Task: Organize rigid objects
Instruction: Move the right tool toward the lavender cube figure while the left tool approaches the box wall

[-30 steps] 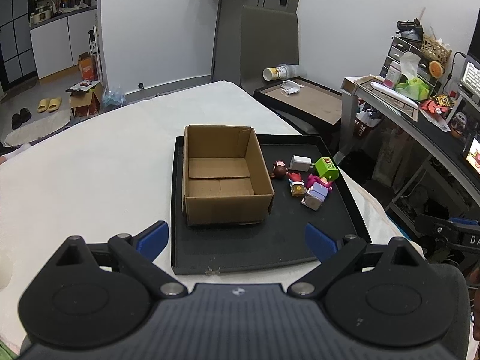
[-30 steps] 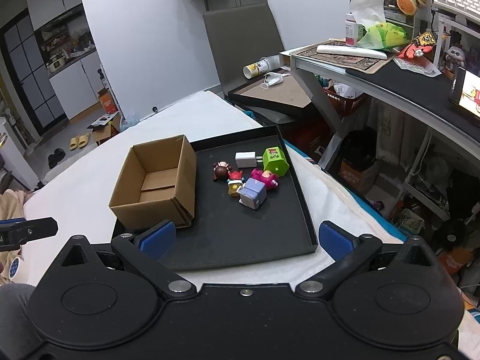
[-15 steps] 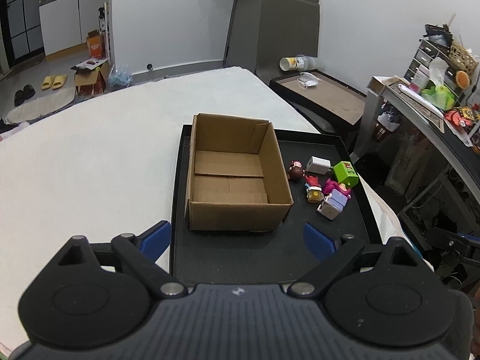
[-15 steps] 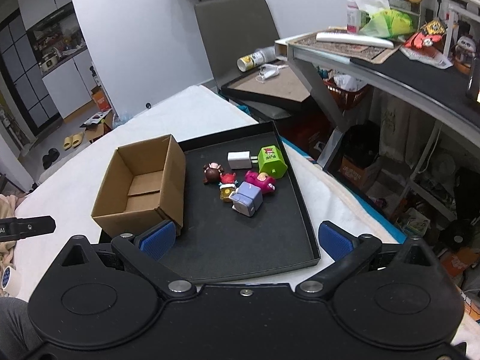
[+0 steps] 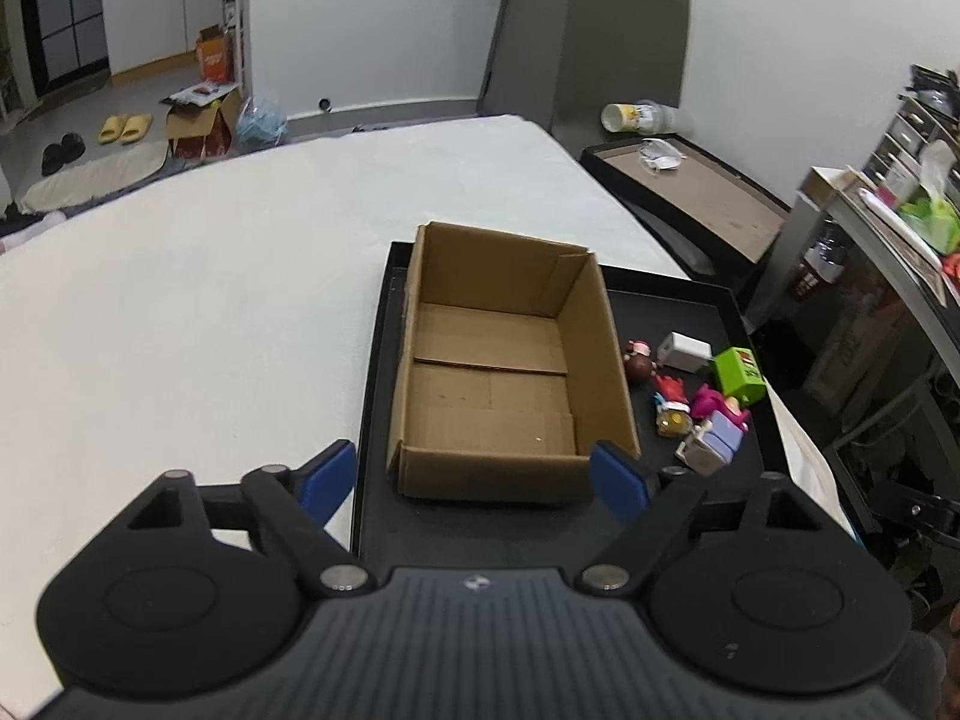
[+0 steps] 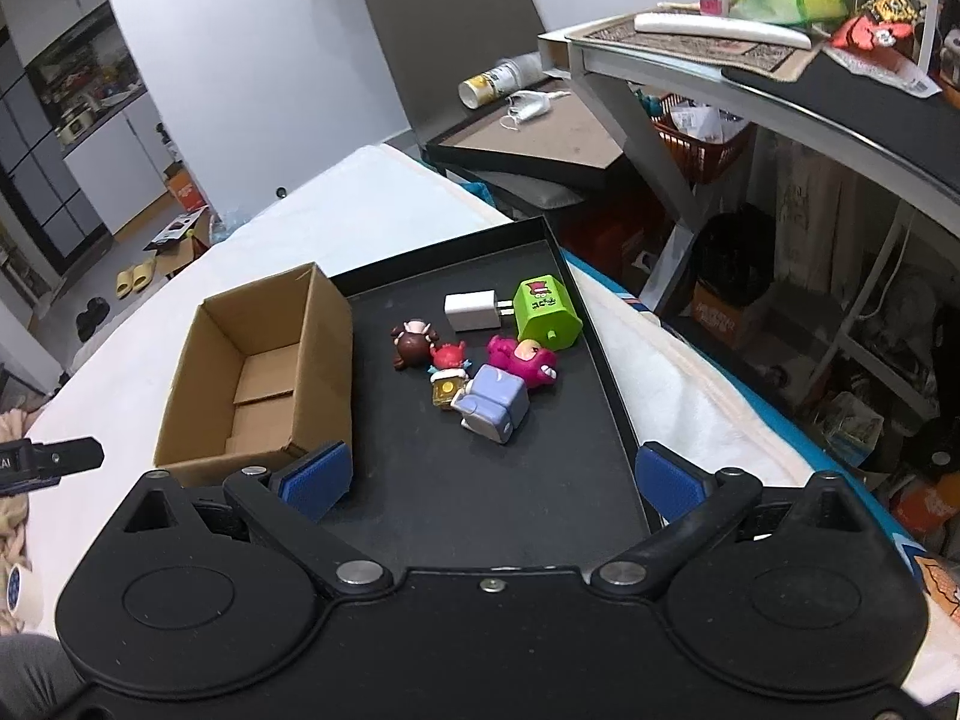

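White bedding fills the left of both frames; on it sits a black tray (image 6: 606, 360) holding an empty cardboard box (image 5: 504, 360) and, lower right of it, a toy cluster: white charger (image 6: 471, 312), green block (image 6: 546, 315), pink figure (image 6: 525, 360), lilac cube (image 6: 495, 402). Since a second ago both views have drawn nearer the tray. Your left gripper (image 5: 474, 477) is closing on nothing; your right gripper (image 6: 489, 477) gapes wide, empty. Judged: approach only, nothing sorted yet.

Both wrist views look down onto the tray (image 5: 372, 420).
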`<state>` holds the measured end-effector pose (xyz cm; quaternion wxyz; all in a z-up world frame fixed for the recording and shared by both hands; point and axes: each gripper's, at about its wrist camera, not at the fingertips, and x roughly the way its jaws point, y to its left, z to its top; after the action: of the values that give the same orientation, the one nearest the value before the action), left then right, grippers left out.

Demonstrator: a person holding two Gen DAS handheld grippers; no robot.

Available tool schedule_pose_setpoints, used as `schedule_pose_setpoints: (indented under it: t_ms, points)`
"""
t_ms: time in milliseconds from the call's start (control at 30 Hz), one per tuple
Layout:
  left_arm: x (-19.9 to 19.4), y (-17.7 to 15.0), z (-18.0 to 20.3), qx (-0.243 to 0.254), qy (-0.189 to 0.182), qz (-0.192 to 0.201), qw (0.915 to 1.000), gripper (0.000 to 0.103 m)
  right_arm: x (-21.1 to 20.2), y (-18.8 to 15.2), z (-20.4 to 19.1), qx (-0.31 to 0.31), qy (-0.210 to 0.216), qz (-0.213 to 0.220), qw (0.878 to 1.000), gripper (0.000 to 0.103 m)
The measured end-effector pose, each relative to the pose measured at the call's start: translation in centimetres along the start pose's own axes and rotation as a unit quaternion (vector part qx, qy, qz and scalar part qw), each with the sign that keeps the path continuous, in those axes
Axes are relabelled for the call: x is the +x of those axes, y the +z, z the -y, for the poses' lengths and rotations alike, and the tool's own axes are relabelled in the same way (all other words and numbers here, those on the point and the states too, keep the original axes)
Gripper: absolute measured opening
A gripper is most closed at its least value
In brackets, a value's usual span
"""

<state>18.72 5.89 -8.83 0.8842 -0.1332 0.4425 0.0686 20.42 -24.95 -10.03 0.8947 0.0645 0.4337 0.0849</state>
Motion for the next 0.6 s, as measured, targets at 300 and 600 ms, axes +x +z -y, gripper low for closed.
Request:
schedule_pose_setpoints:
  t_ms: [300,600]
  points:
    - [4.0,1.3,-1.8,-0.034,0.011,-0.04,0.9986,0.065,3.2,1.6,0.2,0.031,-0.016,-0.018,0.999,0.102]
    - [8.0,2.0,-3.0,-0.06,0.01,-0.084,0.9946,0.061,7.1,3.0,0.1,0.053,-0.026,-0.045,0.997,0.102]
